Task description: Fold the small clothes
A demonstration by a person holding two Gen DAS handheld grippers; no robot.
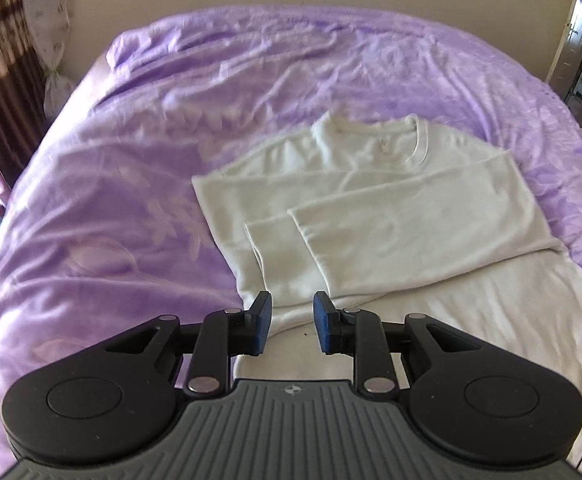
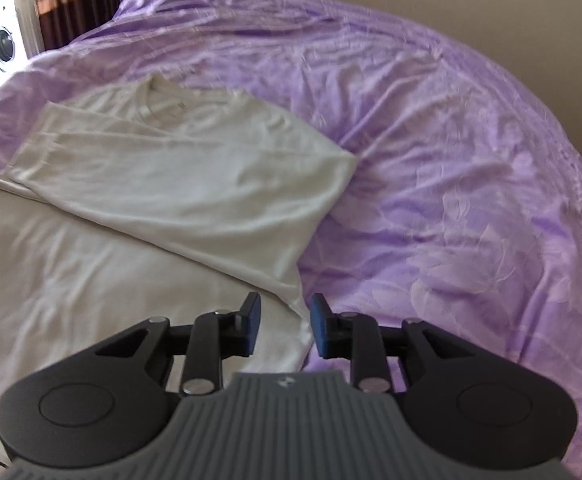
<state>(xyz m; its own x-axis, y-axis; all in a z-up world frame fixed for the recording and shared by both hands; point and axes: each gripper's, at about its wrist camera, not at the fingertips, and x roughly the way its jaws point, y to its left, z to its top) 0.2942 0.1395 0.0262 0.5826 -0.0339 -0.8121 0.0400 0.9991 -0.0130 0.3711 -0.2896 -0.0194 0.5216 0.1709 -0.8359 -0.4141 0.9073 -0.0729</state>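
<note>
Left wrist view: left tool [image 1: 291, 326] hovers with its blue pads apart and nothing between them, just above the near hem of a cream long-sleeved shirt [image 1: 375, 200]. Right tool [image 2: 285, 326] likewise spread and empty, poised over the shirt's near right corner.

Risks, as I judge them:
- Shirt lies on a soft, rumpled purple bedspread [image 1: 111, 200]; a low pinch could gather bedspread along with the hem and drag both.
- Fabric looks thin and limp. Grabbing only the top layer would let the folded sleeves slide out of place on the lift.
- Tools biting at unequal points would skew the next fold.
- A pale sheet [image 1: 471, 320] lies under the shirt's lower part, close in colour; the hem edge is hard to pick out there, so a misplaced grasp is likely.

Shirt condition: lying flat, collar [image 1: 407, 140] at the far end, both sleeves folded across the body, cuffs overlapping near the middle. Few wrinkles. It sits on the right-hand part of the bed in the left view and to the left in the right view.
</note>
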